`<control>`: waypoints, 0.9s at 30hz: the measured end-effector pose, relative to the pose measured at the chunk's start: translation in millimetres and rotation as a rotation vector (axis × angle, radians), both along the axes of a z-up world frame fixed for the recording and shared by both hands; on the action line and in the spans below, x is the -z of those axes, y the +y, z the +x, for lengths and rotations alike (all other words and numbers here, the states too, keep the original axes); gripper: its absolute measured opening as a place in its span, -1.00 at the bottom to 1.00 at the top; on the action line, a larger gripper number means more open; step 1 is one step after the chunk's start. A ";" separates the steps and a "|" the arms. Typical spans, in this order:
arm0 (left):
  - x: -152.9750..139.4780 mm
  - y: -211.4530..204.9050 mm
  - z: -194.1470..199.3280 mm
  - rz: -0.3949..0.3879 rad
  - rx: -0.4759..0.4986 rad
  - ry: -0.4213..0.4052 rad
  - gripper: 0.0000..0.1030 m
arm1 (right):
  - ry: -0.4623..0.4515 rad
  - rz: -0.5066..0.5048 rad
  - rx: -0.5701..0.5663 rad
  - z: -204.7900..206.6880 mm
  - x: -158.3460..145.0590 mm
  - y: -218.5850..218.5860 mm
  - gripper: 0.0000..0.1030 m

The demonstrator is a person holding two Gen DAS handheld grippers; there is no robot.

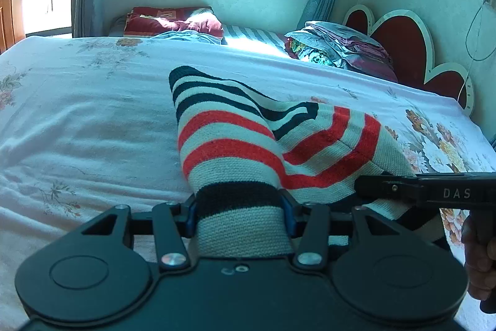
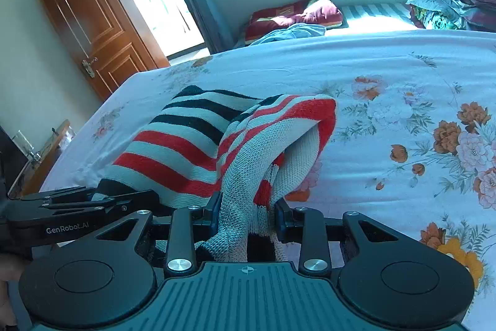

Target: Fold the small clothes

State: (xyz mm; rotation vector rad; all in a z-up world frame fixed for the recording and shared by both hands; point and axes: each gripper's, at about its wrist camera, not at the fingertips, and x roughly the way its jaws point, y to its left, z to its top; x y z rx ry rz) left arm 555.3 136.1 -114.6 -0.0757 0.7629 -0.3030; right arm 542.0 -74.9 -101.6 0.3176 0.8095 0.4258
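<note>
Spreading across almost everything in view, the bed (image 1: 93, 120) under its pale floral sheet (image 2: 387, 76) gives a broad, soft place to lay a garment out. Heaped bedding (image 1: 344, 47) and a dark red pillow (image 2: 294, 14) sit along its far side, well apart from the work.

Next comes the striped knit garment (image 1: 235, 141), banded in red, black and grey. It is partly raised off the sheet: its near end is gathered and lifted by both tools, while its far end trails onto the bed. Held this way at two points, it is probably being carried or pulled out to lie flat for a fold.

The left gripper (image 1: 238, 216) is clamped on a bunched band of the knit, jaws partway apart around the thick cloth. The right gripper (image 2: 245, 216) pinches a narrower twisted fold just beside it.
</note>
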 end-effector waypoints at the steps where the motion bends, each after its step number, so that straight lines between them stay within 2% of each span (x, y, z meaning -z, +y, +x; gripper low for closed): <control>1: 3.2 2.8 0.2 -0.003 0.000 0.001 -0.08 | 0.002 0.000 0.000 1.3 2.1 1.3 -0.36; 8: 30.1 18.1 3.9 -0.041 0.003 0.057 -0.01 | 0.072 -0.005 0.019 1.3 31.4 3.9 -0.36; 11: 35.2 22.8 5.4 -0.052 0.006 0.067 0.16 | 0.101 0.000 0.035 1.2 41.6 0.9 -0.35; 13: 37.3 25.0 6.0 -0.040 -0.005 0.066 0.46 | 0.123 0.015 0.052 1.3 46.7 -2.0 -0.35; 15: 37.3 27.2 6.2 -0.028 -0.017 0.066 0.61 | 0.136 0.032 0.066 1.1 50.2 -4.9 -0.31; 18: 34.5 40.2 1.2 -0.082 0.019 0.056 0.62 | 0.132 -0.006 0.066 0.8 48.3 -4.0 -0.15; 19: 32.4 44.5 -1.1 -0.083 0.021 0.045 0.60 | 0.130 -0.030 0.067 0.4 44.5 -3.4 -0.05; 20: 28.1 49.9 -3.5 -0.092 0.018 0.028 0.56 | 0.115 -0.052 0.073 -1.5 37.9 -4.2 -0.05; 21: 21.5 53.6 -5.0 -0.102 0.013 0.003 0.36 | 0.077 -0.078 0.090 -5.3 28.7 -5.3 -0.05; 22: 15.3 54.1 -4.2 -0.098 0.019 -0.019 0.03 | 0.028 -0.106 0.113 -9.1 18.7 -7.1 -0.05; 23: 9.2 52.1 -0.8 -0.084 0.034 -0.036 -0.06 | -0.018 -0.123 0.124 -11.2 8.5 -7.6 -0.05; 26: -1.5 32.8 18.4 -0.027 0.110 -0.062 -0.08 | -0.059 -0.134 0.084 1.0 -4.5 -1.4 -0.09; 27: -2.3 25.9 24.8 -0.005 0.125 -0.063 -0.17 | -0.054 -0.156 0.068 9.1 -4.4 4.7 -0.16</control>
